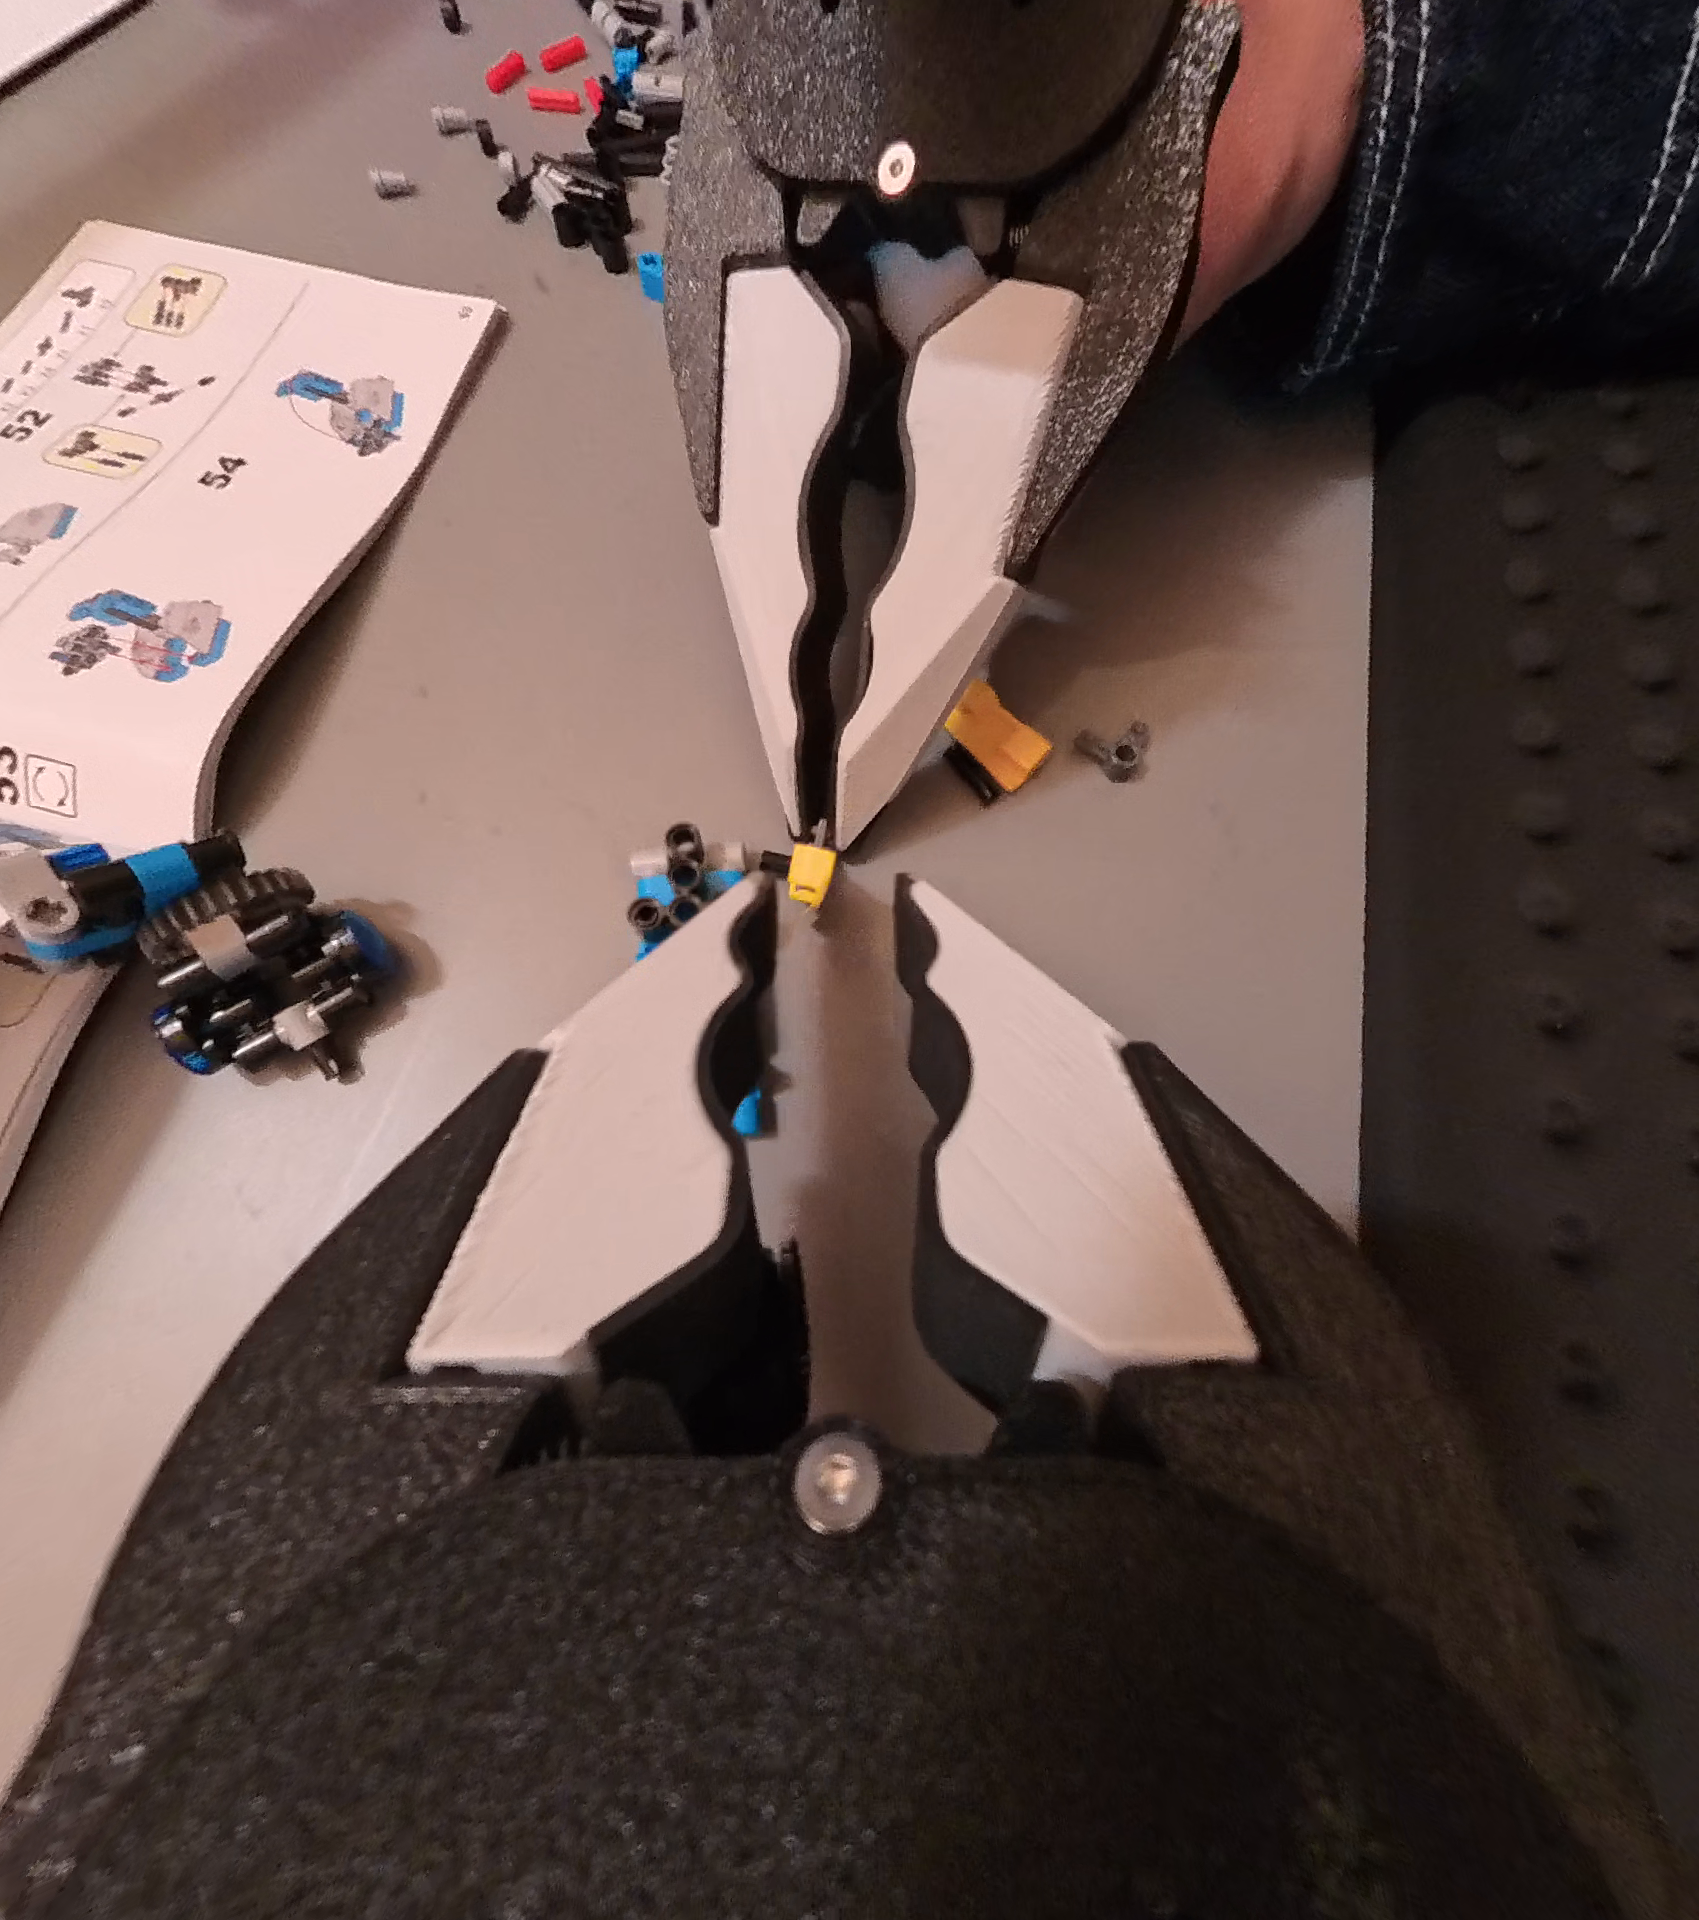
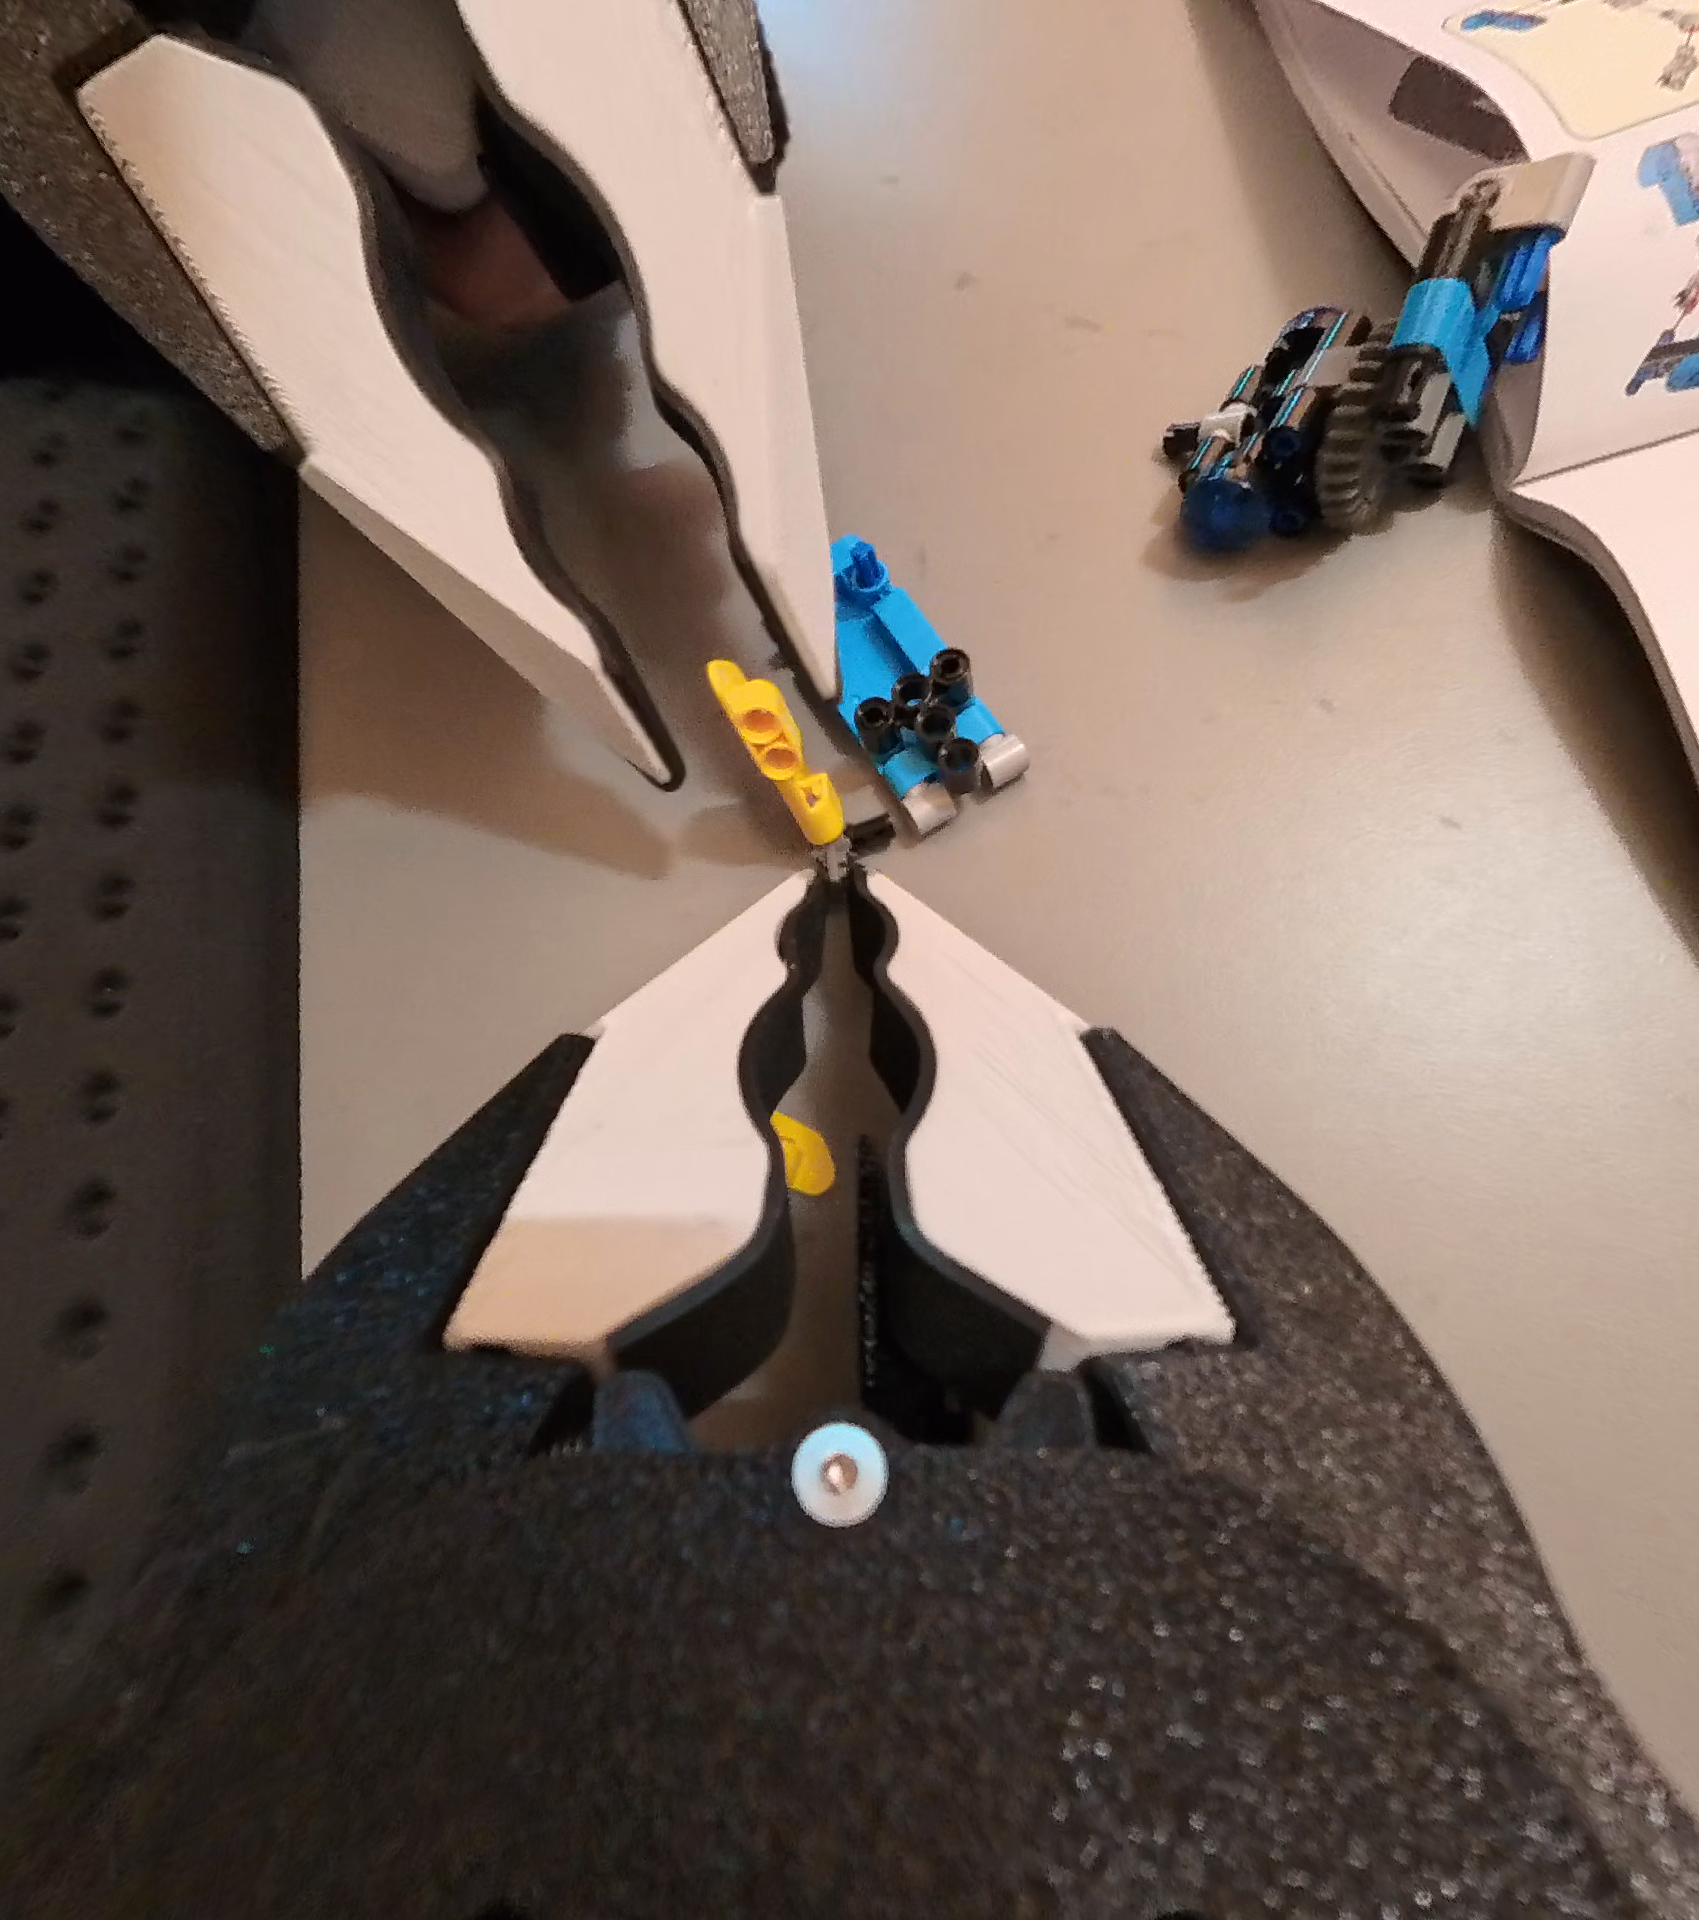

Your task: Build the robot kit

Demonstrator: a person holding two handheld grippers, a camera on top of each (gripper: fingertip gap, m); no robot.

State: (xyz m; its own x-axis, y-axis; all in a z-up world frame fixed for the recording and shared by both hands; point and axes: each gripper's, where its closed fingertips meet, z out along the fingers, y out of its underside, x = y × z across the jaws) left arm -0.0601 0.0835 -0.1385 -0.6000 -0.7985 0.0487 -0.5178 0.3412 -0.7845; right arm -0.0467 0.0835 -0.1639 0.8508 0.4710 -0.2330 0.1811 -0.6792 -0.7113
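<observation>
You are pinching a small yellow connector piece (image 2: 780, 755) by its axle pin in your right gripper (image 2: 837, 871), jaws clenched. Your left gripper (image 1: 837, 891), jaws released, is flanking its free end. It looks light, rigid and slippery.

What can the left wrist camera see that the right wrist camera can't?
Only the left wrist view shows the scattered red pieces and the pile of loose black and grey parts far up the table, a small grey connector, and a person's dark striped sleeve.

Only the right wrist view shows the yellow piece's full length with its round holes.

Both show the right gripper pinching that yellow piece, the open left gripper, the blue block with black pins, the geared assembly, and the open instruction booklet.
</observation>
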